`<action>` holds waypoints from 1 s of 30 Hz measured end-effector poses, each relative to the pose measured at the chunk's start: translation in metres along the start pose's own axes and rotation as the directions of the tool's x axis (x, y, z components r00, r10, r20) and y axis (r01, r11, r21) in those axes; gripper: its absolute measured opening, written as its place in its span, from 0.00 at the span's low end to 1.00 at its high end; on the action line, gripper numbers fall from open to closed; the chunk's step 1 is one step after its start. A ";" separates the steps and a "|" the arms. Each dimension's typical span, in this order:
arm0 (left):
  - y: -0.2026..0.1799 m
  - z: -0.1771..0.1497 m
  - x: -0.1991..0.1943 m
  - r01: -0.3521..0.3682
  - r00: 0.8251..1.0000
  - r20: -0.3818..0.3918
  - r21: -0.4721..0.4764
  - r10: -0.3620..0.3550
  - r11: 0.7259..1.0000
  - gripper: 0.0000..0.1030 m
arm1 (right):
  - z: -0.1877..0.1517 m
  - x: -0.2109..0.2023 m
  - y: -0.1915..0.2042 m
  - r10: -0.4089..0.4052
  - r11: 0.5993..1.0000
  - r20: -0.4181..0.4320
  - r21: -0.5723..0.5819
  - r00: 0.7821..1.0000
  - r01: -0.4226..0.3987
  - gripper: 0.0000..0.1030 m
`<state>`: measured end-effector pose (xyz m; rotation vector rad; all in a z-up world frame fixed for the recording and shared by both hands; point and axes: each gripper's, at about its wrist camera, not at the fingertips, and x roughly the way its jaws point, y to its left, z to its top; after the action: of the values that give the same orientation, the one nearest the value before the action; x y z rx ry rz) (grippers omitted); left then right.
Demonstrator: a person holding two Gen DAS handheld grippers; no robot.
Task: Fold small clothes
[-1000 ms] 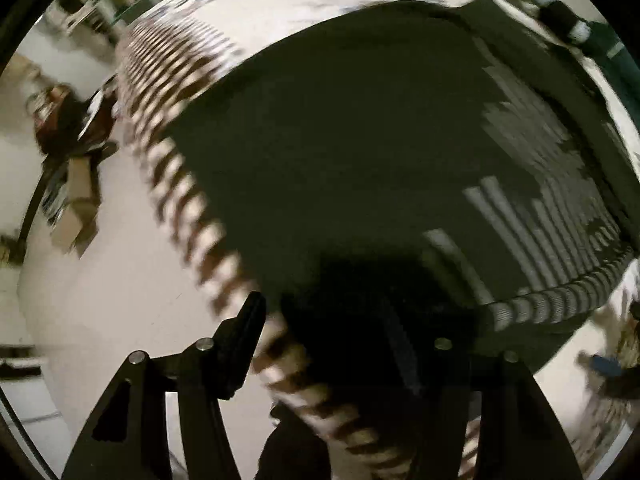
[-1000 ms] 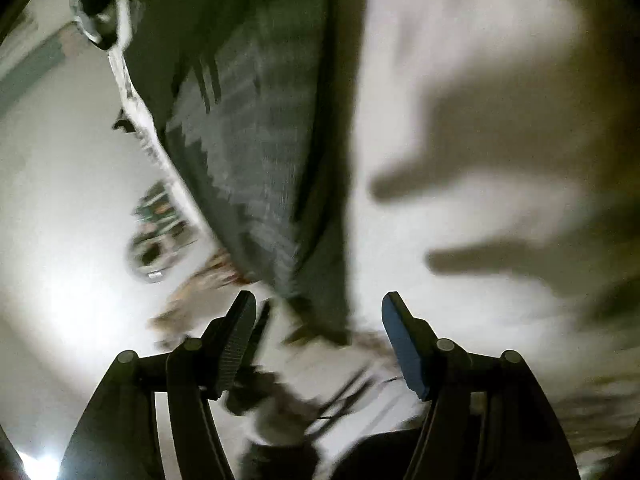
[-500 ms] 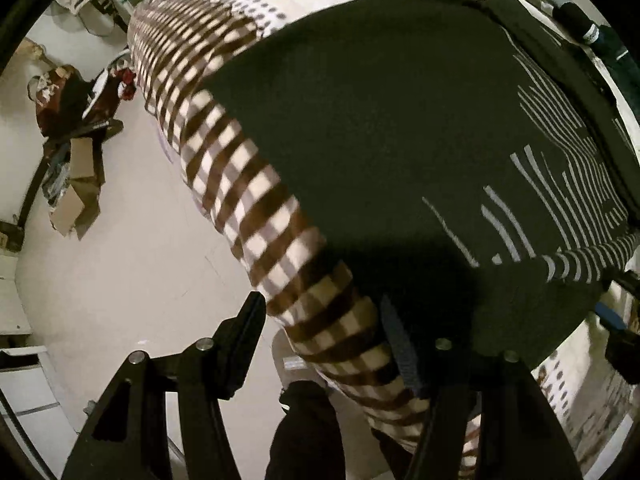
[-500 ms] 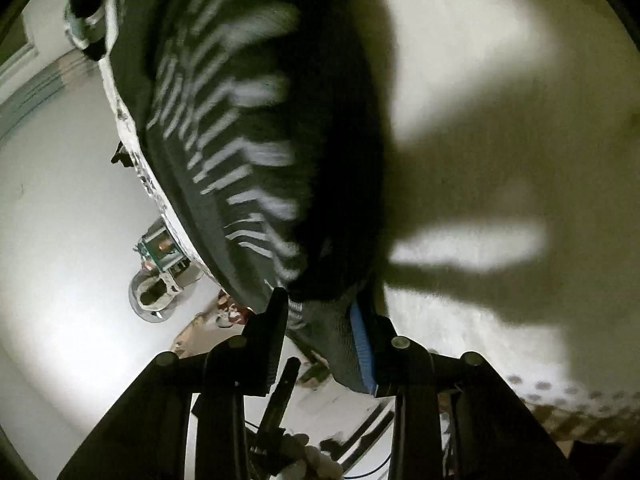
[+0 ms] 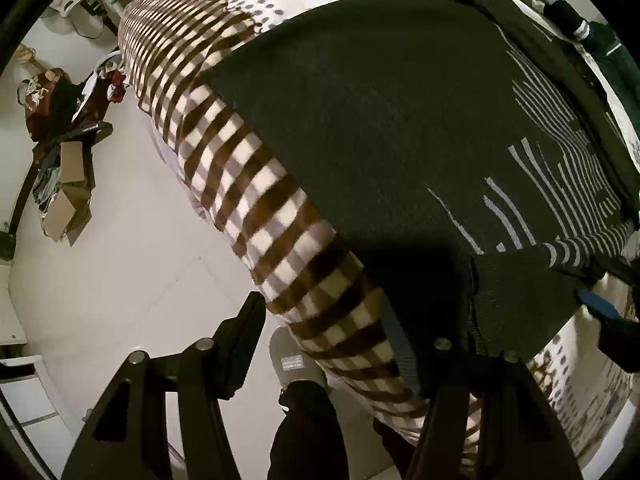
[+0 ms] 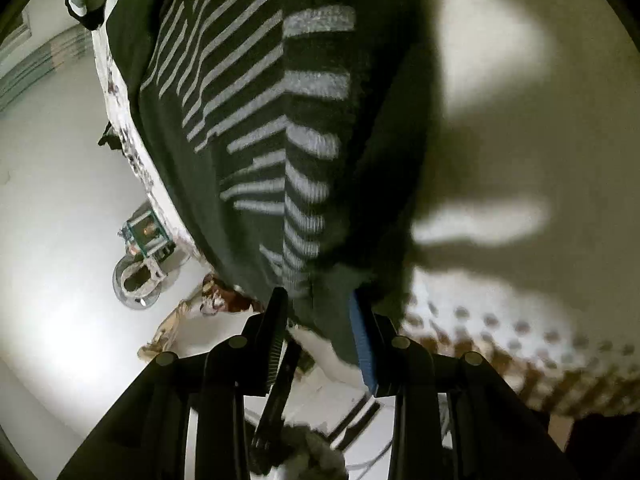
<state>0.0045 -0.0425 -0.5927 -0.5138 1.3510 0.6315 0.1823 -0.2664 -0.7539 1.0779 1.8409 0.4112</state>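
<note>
A dark green knit sweater [image 5: 392, 120] with grey stripes lies spread on a bed with a brown-and-cream checked blanket [image 5: 256, 208]. My left gripper [image 5: 324, 332] is open at the bed's near edge; its right finger is under the sweater's near corner, its left finger [image 5: 240, 340] hangs over the floor. My right gripper [image 6: 320, 320] is shut on the sweater's striped edge [image 6: 304, 184]. It also shows at the right edge of the left wrist view [image 5: 600, 308].
White floor [image 5: 104, 288] lies left of the bed, with boxes and bags [image 5: 60, 128] by the wall. Folded dark clothes [image 5: 580, 20] sit at the bed's far right. The person's foot in a slipper [image 5: 292, 360] stands by the bed. A shelf and fan [image 6: 140, 256] stand on the floor.
My right gripper has closed from open onto the sweater's striped edge. My left gripper has stayed open at the near corner while the view has steadied.
</note>
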 end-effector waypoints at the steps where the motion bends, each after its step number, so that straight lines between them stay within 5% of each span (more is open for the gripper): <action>1: 0.000 0.000 -0.002 0.003 1.000 0.003 -0.001 -0.003 1.000 0.56 | 0.004 -0.002 -0.004 0.012 1.000 0.030 0.002 0.999 -0.012 0.33; 7: -0.002 -0.001 -0.004 0.013 1.000 0.012 0.018 -0.013 1.000 0.56 | 0.025 -0.004 -0.001 0.061 0.997 0.118 0.036 0.991 -0.065 0.33; 8: -0.001 -0.003 -0.003 0.015 1.000 0.009 0.017 -0.016 1.000 0.56 | 0.023 -0.006 0.001 0.056 0.998 0.120 0.024 0.991 -0.059 0.28; 9: -0.001 -0.004 -0.003 0.017 1.000 0.005 0.014 -0.017 1.000 0.56 | 0.021 -0.007 0.006 0.048 0.999 0.123 -0.001 0.991 -0.049 0.10; 12: 0.001 -0.009 -0.003 0.026 1.000 -0.002 0.007 -0.026 1.000 0.56 | 0.012 -0.017 0.017 0.027 0.998 0.120 -0.055 0.992 -0.020 0.07; 16: 0.004 -0.014 -0.005 0.037 0.999 -0.003 0.007 -0.037 0.999 0.56 | -0.004 -0.051 0.017 -0.104 0.986 0.115 -0.121 0.988 0.118 0.06; 19: 0.006 -0.018 -0.005 0.051 0.999 -0.015 0.008 -0.051 0.999 0.56 | -0.010 -0.080 -0.009 -0.307 0.933 0.090 -0.168 0.947 0.319 0.06; 22: 0.005 -0.021 -0.005 0.053 0.998 -0.016 0.019 -0.053 0.998 0.56 | 0.000 -0.084 -0.042 -0.284 0.953 0.014 -0.109 0.959 0.283 0.15; 24: 0.003 -0.022 -0.005 0.055 0.998 -0.016 0.027 -0.054 0.998 0.56 | 0.009 -0.083 -0.065 -0.178 0.981 -0.016 -0.078 0.984 0.176 0.54; 25: 0.002 -0.022 -0.006 0.057 0.998 -0.014 0.032 -0.057 0.998 0.56 | 0.013 -0.077 -0.071 -0.130 0.989 -0.018 -0.072 0.991 0.128 0.63; 30: -0.015 -0.019 -0.008 0.058 0.998 -0.006 0.072 -0.058 0.996 0.56 | 0.022 -0.044 -0.091 0.061 0.994 0.022 -0.091 0.998 -0.059 0.69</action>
<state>-0.0002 -0.0669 -0.5882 -0.4941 1.3528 0.5328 0.1635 -0.3565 -0.8008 1.0740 1.7546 0.5099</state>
